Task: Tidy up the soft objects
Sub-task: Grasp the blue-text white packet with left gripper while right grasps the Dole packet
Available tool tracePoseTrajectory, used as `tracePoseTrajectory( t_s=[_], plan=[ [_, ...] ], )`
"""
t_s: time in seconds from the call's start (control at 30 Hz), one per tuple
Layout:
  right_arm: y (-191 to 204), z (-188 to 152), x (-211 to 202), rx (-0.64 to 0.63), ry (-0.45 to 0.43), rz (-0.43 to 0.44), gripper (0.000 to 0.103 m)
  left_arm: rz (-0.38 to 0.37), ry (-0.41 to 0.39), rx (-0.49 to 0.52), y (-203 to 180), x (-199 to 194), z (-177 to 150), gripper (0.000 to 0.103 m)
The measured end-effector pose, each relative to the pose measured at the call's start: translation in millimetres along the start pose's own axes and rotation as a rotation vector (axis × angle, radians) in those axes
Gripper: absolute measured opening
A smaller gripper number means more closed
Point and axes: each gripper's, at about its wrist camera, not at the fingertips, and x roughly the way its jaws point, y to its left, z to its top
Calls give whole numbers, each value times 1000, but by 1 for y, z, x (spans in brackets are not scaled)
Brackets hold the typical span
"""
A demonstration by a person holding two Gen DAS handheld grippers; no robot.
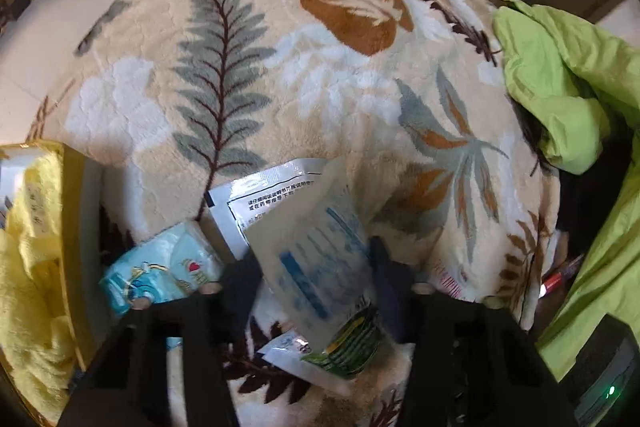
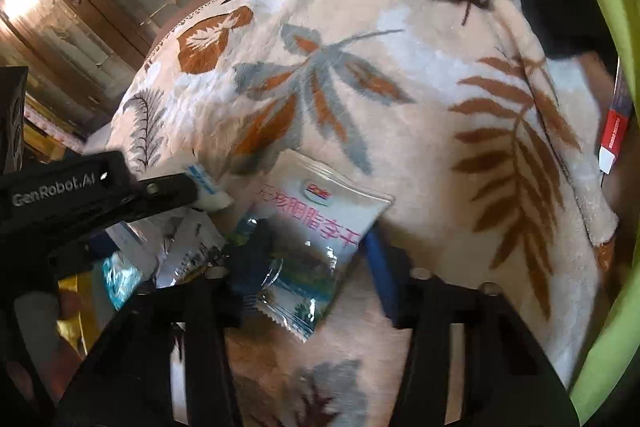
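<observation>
Plush leaf-patterned blanket (image 1: 280,75) lies under both grippers. The left gripper (image 1: 316,267) is closed on a pale blue-printed packet (image 1: 320,251), the right gripper (image 2: 308,259) on a snack packet (image 2: 316,223). Slick film could be squeezed out of either narrow pinch and dropped.

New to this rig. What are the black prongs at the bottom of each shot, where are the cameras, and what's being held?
There is no robot arm: a person holds a two-finger gripper in each hand, and each carries a fisheye camera looking along its fingers. The black prongs are those fingers.

In the left wrist view, the left gripper is closed on a pale sachet with blue print. Beside it lie a blue tissue pack, more sachets, and a yellow cloth in a box.

In the right wrist view, the right gripper is closed on a snack packet with pink lettering. The other gripper shows at the left.

Everything lies on a leaf-patterned blanket, with a green garment at its edge.
</observation>
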Motion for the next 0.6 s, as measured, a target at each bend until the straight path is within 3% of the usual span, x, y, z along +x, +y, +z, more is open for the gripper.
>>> tracePoseTrajectory(
  t_s=[0.07, 0.13, 0.23, 0.3, 0.37, 0.43, 0.5, 0.6],
  plan=[
    [-8, 0, -7, -29, 1, -6, 26, -20, -2, 11, 3, -9, -4, 32],
    [-13, -2, -12, -46, 5, -3, 7, -44, -1, 14, 7, -13, -5, 31],
    [-24, -8, -16, -31, 13, 19, 5, -67, 1, -6, 16, -16, -6, 30],
    [-30, -9, -19, 18, -11, 93, 5, -58, -16, -4, 20, -21, -8, 30],
    [-37, -9, -23, 97, -17, 176, 12, -58, -25, -19, 24, -24, -7, 30],
    [-42, -10, -20, 208, 27, 167, 65, -52, -32, -20, 24, -25, -5, 31],
    [-41, -9, -18, 284, 22, 173, 69, -56, -33, -24, 25, -25, -5, 30],
    [-29, 6, -12, 301, 16, 104, 69, -56, -27, -18, 24, -24, -8, 31]
  ],
)
